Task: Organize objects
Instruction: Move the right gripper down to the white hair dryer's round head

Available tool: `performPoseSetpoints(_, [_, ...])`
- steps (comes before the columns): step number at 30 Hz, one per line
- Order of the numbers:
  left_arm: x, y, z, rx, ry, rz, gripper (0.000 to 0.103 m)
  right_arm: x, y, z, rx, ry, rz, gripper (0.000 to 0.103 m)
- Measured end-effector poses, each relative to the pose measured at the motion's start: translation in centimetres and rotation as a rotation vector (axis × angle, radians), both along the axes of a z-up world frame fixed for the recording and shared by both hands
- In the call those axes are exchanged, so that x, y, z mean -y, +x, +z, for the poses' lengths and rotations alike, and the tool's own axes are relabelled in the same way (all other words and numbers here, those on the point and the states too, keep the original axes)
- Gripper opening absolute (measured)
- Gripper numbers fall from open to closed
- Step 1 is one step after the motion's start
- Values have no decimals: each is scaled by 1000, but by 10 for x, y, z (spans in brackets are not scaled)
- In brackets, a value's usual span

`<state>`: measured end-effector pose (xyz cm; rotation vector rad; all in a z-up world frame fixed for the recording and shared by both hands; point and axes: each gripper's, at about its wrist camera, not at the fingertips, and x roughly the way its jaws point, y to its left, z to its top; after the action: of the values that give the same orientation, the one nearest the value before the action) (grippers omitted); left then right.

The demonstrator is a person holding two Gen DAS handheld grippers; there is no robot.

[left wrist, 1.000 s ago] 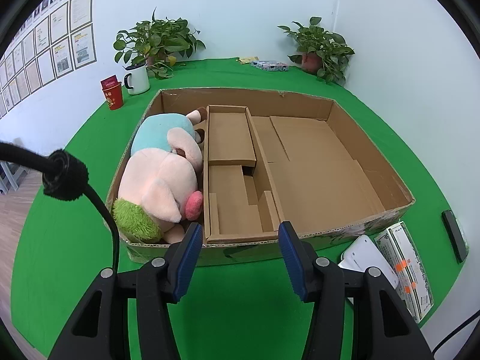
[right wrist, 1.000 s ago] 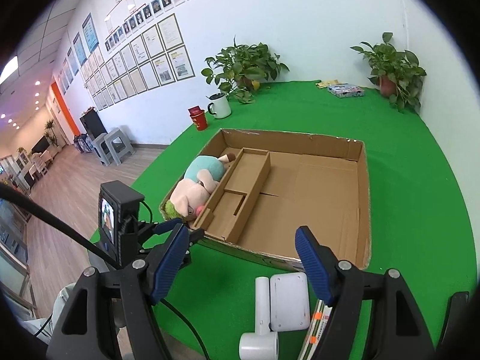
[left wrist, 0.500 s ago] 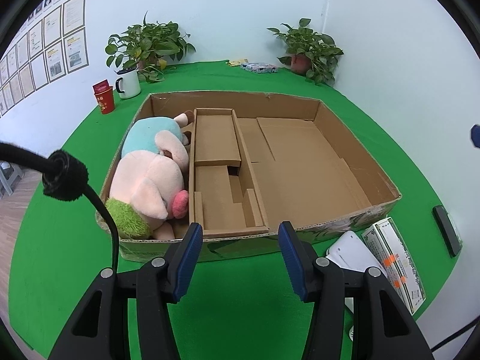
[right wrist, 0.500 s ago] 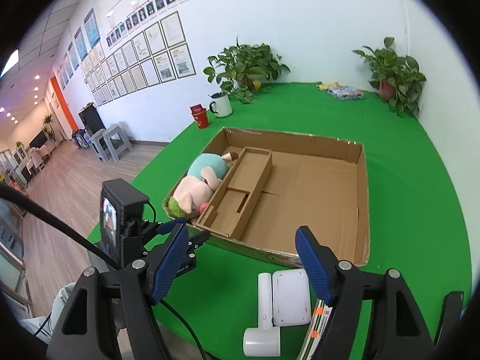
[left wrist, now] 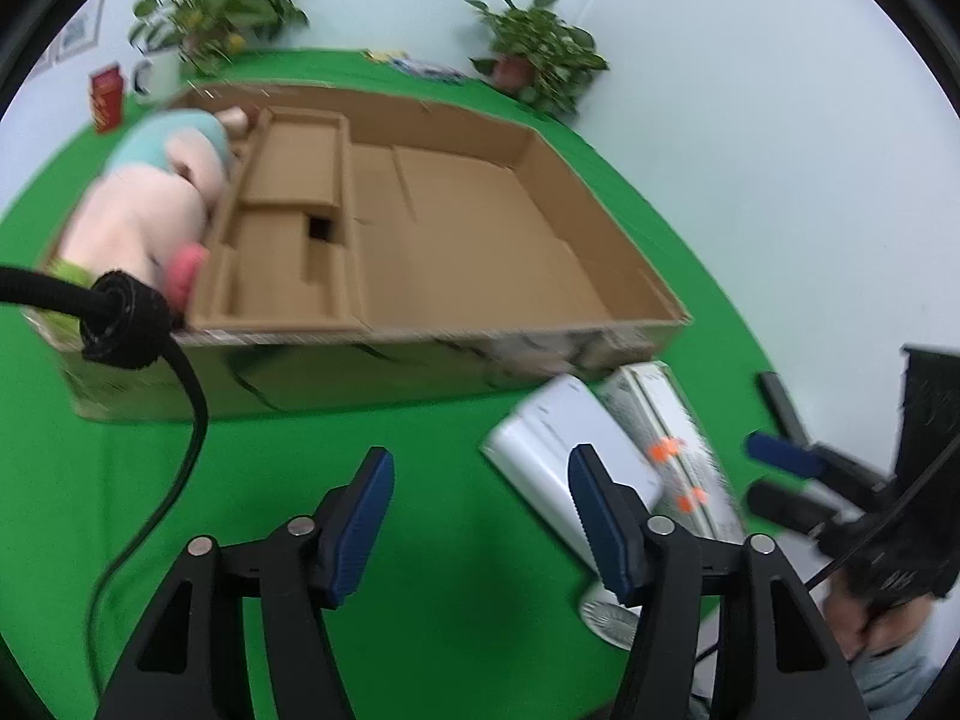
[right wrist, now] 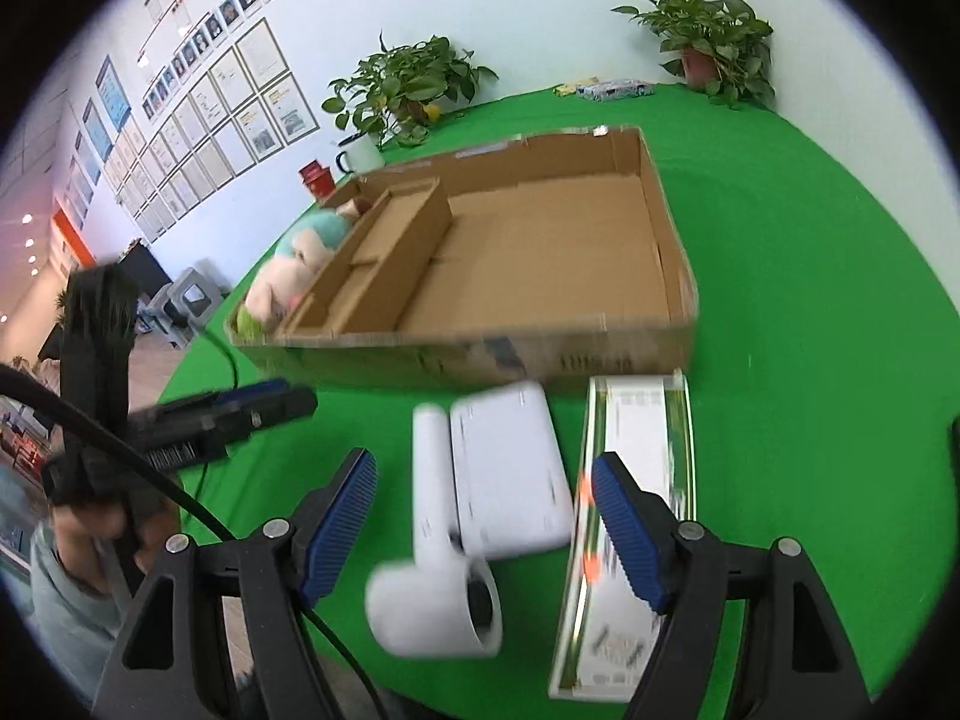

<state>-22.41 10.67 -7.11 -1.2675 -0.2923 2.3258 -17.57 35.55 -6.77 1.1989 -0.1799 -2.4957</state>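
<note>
Hovering over the green surface (right wrist: 810, 276), your right gripper (right wrist: 483, 525) is spread wide and holds nothing, its jaws just opened a little further; it frames a white hair dryer (right wrist: 435, 552) touching a flat white case (right wrist: 507, 474), with a long printed box (right wrist: 636, 516) just beside them. Your left gripper (left wrist: 480, 522) is also spread and empty, jaws likewise just widened, over bare green cloth. To grasp well, centre the dryer's handle between the pads and avoid catching the case. A cardboard tray (right wrist: 675, 276) lies just beyond; a plush toy (right wrist: 297, 267) fills its far-left compartment, while the large right section looks free. Lift clear of the tray's near wall before moving in.
</note>
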Motion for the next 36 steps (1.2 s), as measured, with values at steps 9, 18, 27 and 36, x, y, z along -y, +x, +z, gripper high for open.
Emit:
performPoseSetpoints(9, [-31,-12,-47,228,230,-112,62,18,40,-25,-4,-1,67,78])
performPoseSetpoints(18, [-40,-26,-65,291,294,-133,60,53,45,-31,-17,131,106,64])
performPoseSetpoints(27, [-22,-27,-58,271,282,-111,54,71,41,-31,29,46,125,56])
performPoseSetpoints(36, [-34,-39,-70,310,238,-99,50,84,39,-36,53,103,76,61])
